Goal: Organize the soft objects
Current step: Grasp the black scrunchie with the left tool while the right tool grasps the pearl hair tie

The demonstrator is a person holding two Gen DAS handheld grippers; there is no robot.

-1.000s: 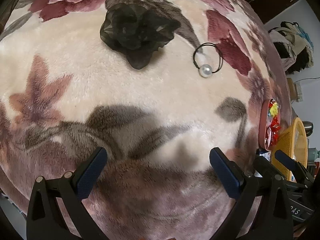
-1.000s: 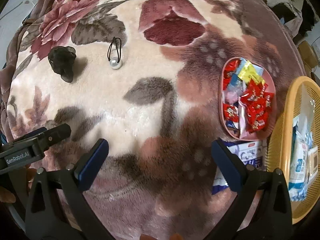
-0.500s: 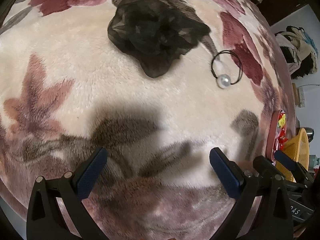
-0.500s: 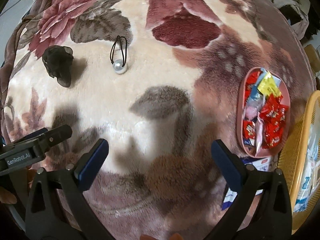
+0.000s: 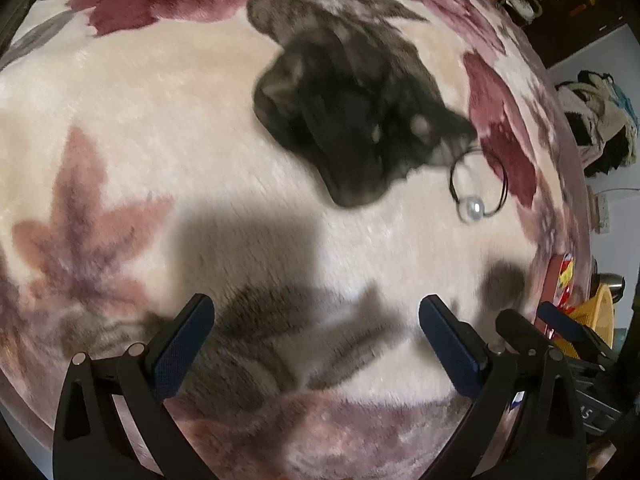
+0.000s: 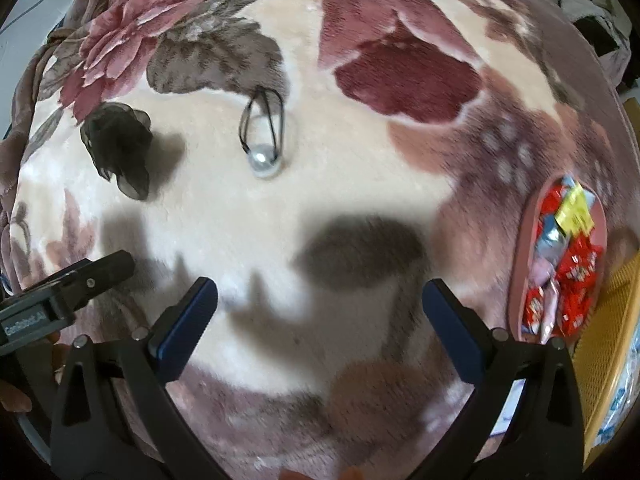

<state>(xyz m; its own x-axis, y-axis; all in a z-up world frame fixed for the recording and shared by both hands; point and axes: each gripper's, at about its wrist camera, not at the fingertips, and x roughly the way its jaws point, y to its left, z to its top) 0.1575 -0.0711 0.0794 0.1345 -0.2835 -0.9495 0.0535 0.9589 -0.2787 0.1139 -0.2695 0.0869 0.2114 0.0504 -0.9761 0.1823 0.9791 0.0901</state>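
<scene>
A black sheer fabric scrunchie [image 5: 352, 128] lies on the floral plush blanket [image 5: 160, 128], ahead of my open left gripper [image 5: 316, 340] and a little to its right. Beside it to the right rests a black hair tie with a white pearl bead [image 5: 474, 208]. In the right wrist view the scrunchie [image 6: 120, 148] sits far left and the pearl hair tie [image 6: 262, 136] lies ahead of my open right gripper [image 6: 320, 320], slightly left. Both grippers hold nothing. The left gripper's body [image 6: 64, 292] shows at the left edge of that view.
A pink oval tray [image 6: 520, 280] of wrapped candies sits at the right of the blanket, with a yellow mesh basket [image 6: 608, 340] beyond it holding packets. Clothes lie piled at the far right [image 5: 596, 120]. A hand [image 6: 24, 380] grips the left tool.
Both grippers have moved forward over the blanket: the scrunchie and the pearl hair tie look larger and closer. The candy tray has slid toward the right edge. Both stay open.
</scene>
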